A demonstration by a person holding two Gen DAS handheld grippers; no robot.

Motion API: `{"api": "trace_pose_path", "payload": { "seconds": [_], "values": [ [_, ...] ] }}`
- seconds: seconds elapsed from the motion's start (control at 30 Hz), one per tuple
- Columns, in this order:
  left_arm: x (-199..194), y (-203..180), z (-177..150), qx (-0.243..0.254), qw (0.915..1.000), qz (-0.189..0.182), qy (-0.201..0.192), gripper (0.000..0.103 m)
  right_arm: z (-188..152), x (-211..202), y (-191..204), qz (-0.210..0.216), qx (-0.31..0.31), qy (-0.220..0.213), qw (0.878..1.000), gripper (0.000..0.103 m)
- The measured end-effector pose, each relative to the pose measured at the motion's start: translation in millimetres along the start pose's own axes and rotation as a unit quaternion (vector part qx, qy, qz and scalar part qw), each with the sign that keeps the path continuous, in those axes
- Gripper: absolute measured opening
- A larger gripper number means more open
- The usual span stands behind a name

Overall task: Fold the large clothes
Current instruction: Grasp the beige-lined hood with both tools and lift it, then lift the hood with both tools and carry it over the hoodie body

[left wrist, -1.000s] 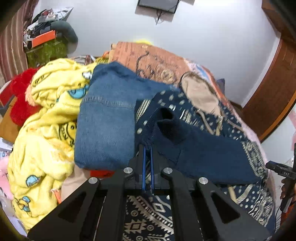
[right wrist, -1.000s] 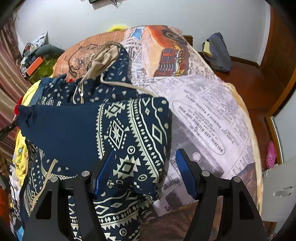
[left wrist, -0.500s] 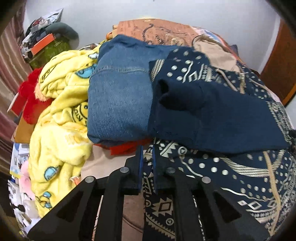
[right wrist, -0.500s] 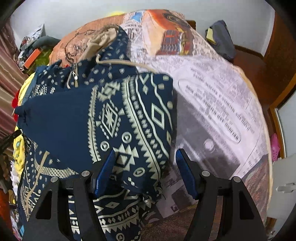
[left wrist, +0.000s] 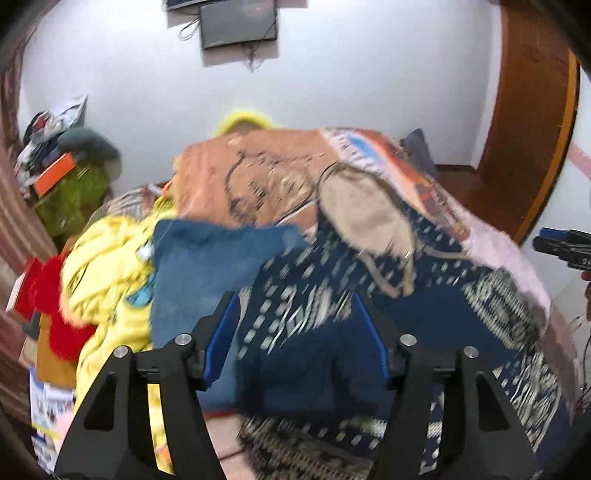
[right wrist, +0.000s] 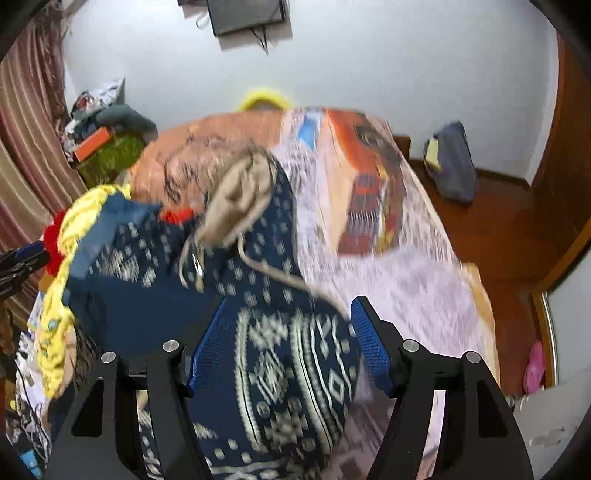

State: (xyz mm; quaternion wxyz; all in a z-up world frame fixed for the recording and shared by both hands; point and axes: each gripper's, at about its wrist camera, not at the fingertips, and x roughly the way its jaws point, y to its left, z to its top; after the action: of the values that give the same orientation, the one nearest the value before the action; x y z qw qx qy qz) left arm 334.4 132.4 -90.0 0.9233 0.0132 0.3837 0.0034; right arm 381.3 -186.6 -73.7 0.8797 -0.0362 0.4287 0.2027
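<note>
Navy hoodie (right wrist: 295, 369) on bed (right wrist: 406, 295) (blurred)

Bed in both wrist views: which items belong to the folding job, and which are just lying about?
In the job:
- navy patterned hoodie
- left gripper, open
- right gripper, open

Lying about:
- folded jeans
- yellow blanket
- red plush item
- printed bedspread
- wall screen
- dark bag on the floor
</note>
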Motion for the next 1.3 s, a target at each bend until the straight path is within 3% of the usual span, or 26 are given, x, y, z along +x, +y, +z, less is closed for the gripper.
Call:
{"api": "trace_pose_path", "payload": {
  "seconds": [0.13,0.3,0.57,0.8,0.93,1.03,1.1,1.13,1.2,1.23,1.27,1.3],
  "values": [
    [20,-17,34,0.006,0.9996,-0.026,-0.007,0.065,24,16,8,-0.004,-0.013,-0.015,1.000,0.064],
    [55,-26,62,-0.002,0.9995,-0.032,-0.007,0.066,45,51,12,0.016,-0.002,0.002,1.000,0.064],
    [159,-24,85,-0.073,0.9913,-0.077,0.079,0.067,69,123,22,0.015,-0.008,0.049,0.999,0.064],
    [243,-30,89,-0.103,0.9824,-0.069,0.140,0.067,80,197,12,-0.003,0.005,0.108,0.994,0.064],
    [281,-33,88,-0.114,0.9780,-0.046,0.168,0.066,83,226,0,0.011,0.044,0.130,0.991,0.064],
    [298,-37,90,-0.111,0.9777,-0.031,0.175,0.067,82,242,-8,0.027,0.073,0.143,0.987,0.054],
    [307,-36,90,-0.118,0.9755,-0.026,0.184,0.066,83,242,-11,0.031,0.079,0.129,0.988,0.048],
    [313,-35,89,-0.127,0.9732,-0.022,0.190,0.059,84,242,-12,0.033,0.080,0.127,0.988,0.043],
    [321,-33,86,-0.136,0.9696,-0.025,0.202,0.038,85,240,-14,0.043,0.088,0.122,0.988,0.021],
    [325,-33,84,-0.143,0.9671,-0.030,0.208,0.020,85,240,-14,0.048,0.093,0.122,0.987,0.017],
    [327,-33,83,-0.145,0.9660,-0.031,0.212,0.011,85,238,-14,0.050,0.093,0.121,0.987,0.011],
    [327,-35,81,-0.142,0.9669,-0.027,0.210,0.011,85,235,-13,0.045,0.086,0.115,0.989,0.009]
  ]
}}
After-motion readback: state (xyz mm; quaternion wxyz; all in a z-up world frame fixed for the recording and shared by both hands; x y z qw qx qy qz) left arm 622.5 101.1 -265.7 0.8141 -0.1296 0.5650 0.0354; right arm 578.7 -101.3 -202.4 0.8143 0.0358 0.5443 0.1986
